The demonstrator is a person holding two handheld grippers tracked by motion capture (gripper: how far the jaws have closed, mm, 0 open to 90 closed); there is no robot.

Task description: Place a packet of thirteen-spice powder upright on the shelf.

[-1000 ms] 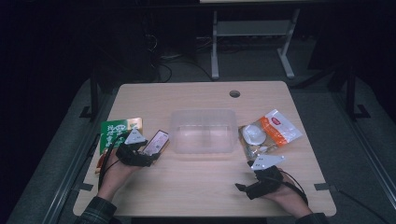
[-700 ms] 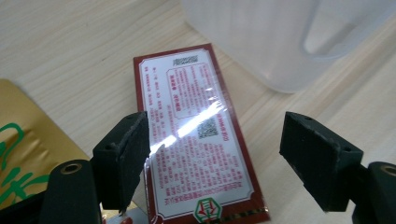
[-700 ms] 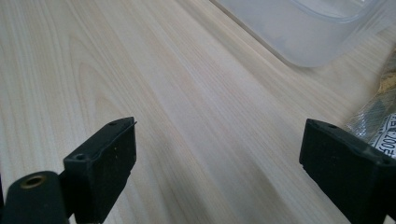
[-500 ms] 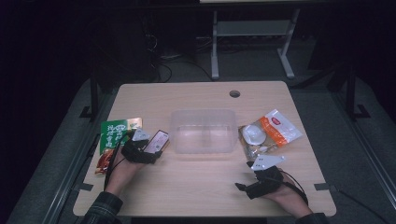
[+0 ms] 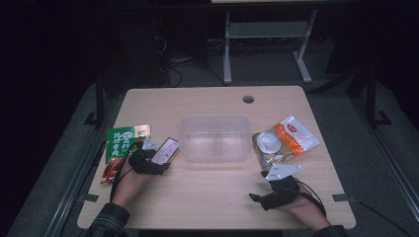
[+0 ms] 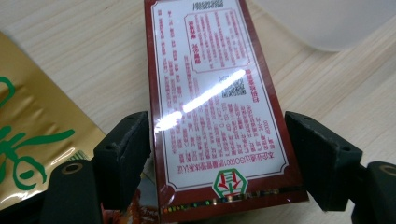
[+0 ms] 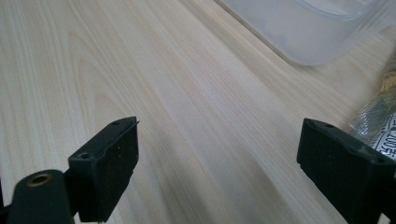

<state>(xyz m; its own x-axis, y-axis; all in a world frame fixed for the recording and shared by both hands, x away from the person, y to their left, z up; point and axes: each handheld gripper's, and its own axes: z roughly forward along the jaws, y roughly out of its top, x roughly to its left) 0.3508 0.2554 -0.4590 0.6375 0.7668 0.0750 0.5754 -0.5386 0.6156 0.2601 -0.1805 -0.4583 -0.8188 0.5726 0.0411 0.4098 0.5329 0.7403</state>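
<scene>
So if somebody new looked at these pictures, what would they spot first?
Probably the dark red packet with shiny printed writing, lying between the open jaws of the left gripper near the table's left side. Next, the clear plastic box in the middle of the wooden table. Then the orange and white snack bags to its right, just beyond the right gripper, whose jaws are open over bare wood.
</scene>
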